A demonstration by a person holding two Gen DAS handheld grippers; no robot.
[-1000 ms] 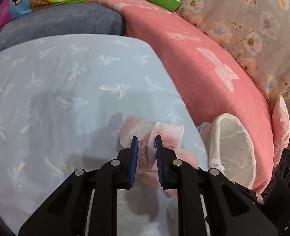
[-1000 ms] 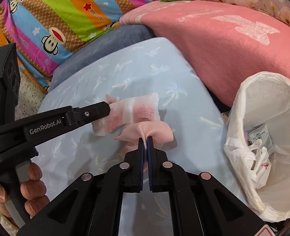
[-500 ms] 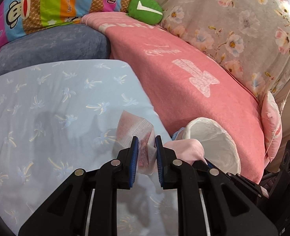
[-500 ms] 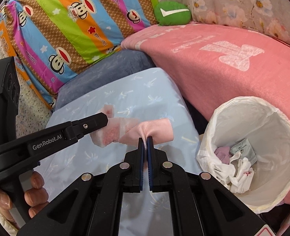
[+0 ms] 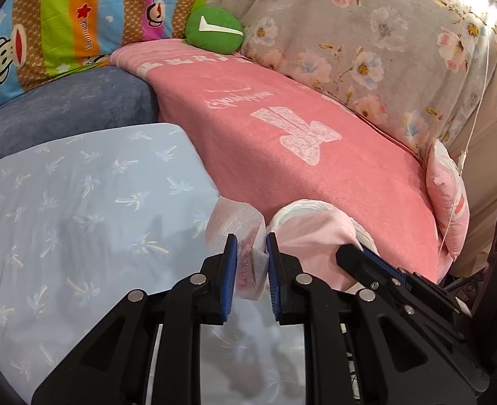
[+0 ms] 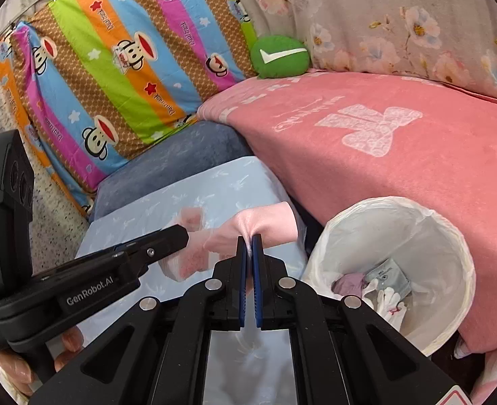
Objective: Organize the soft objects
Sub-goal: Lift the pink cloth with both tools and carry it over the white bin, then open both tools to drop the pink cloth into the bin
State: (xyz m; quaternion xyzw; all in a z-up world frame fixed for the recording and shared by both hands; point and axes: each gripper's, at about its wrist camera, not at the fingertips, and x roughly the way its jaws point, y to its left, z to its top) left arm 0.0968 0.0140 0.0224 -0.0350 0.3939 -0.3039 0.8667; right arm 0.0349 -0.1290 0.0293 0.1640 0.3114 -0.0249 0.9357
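Left gripper (image 5: 251,239): narrowly apart, blue pads clamped on a white-and-pink quilted pad (image 5: 235,222); the pad bunches between the jaws and sticks out ahead of them, lifted clear of the light-blue palm-print sheet (image 5: 79,202).
Hand (image 6: 69,341): fingers wrapped round the left gripper's handle, low at the left edge of the right wrist view.
Quilted pad, right wrist view: blurred, hanging just beyond the left gripper's tip, over the sheet.
Right gripper (image 6: 249,238): jaws pressed almost together, pinching a fold of a pale pink cloth (image 6: 265,222); the cloth fans out past the pads, above the sheet's right edge.
The 2 held pieces: just beside each other; whether they touch, cannot tell.
Bin (image 6: 450,236): white-lined, open, just right of the sheet, against the pink blanket (image 6: 383,168).
Bin contents: 1 purple crumpled piece, 1 grey packet, white crumpled scraps with red marks, all at the bottom.
Background: grey-blue cushion (image 6: 181,158), striped monkey-print pillow (image 6: 113,67), green cushion with a white tick (image 6: 278,55).
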